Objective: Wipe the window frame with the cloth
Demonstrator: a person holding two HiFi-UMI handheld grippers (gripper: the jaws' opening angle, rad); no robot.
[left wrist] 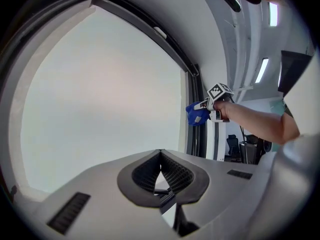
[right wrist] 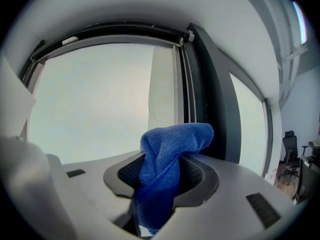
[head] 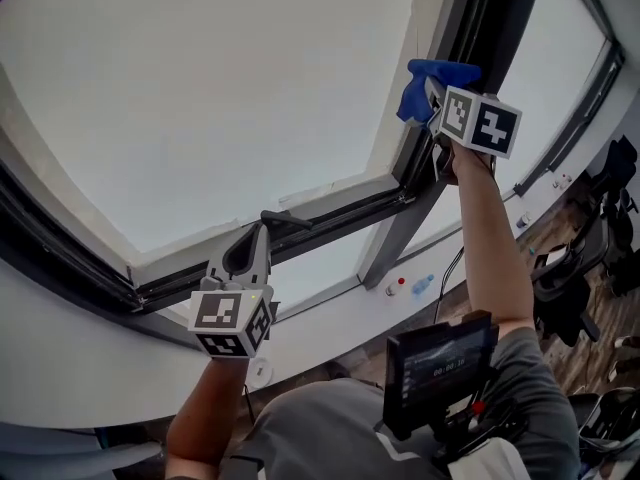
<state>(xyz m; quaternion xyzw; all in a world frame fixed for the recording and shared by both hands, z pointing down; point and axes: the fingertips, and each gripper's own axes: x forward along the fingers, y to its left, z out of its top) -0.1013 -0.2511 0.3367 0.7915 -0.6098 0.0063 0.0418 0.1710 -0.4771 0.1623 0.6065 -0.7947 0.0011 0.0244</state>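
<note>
My right tongs (right wrist: 165,170) are clamped on the blue cloth (right wrist: 175,136), way up in the upper right of the head view, right at the dark upright of the window frame (head: 480,18). Can't honestly tell if the cloth is pressed on the frame or just short of it. It's a soft, light microfibre thing, bunched in the middle where I've got it, with a floppy fold sticking out past the tips toward the frame and a tail hanging down below. I reckon it'll squash into the grooves nicely, but it could bunch up or slip if I drag it hard over an edge, so a deep bite on the bunch like this seems the way to go. My left tongs (left wrist: 160,156) are closed with nothing in them as far as I can see, parked at lower centre by the window handle (head: 288,219). Plenty of open air in front of the glass (head: 200,98), but the frame has ridges and a corner joint toward the lower middle that could snag.
</note>
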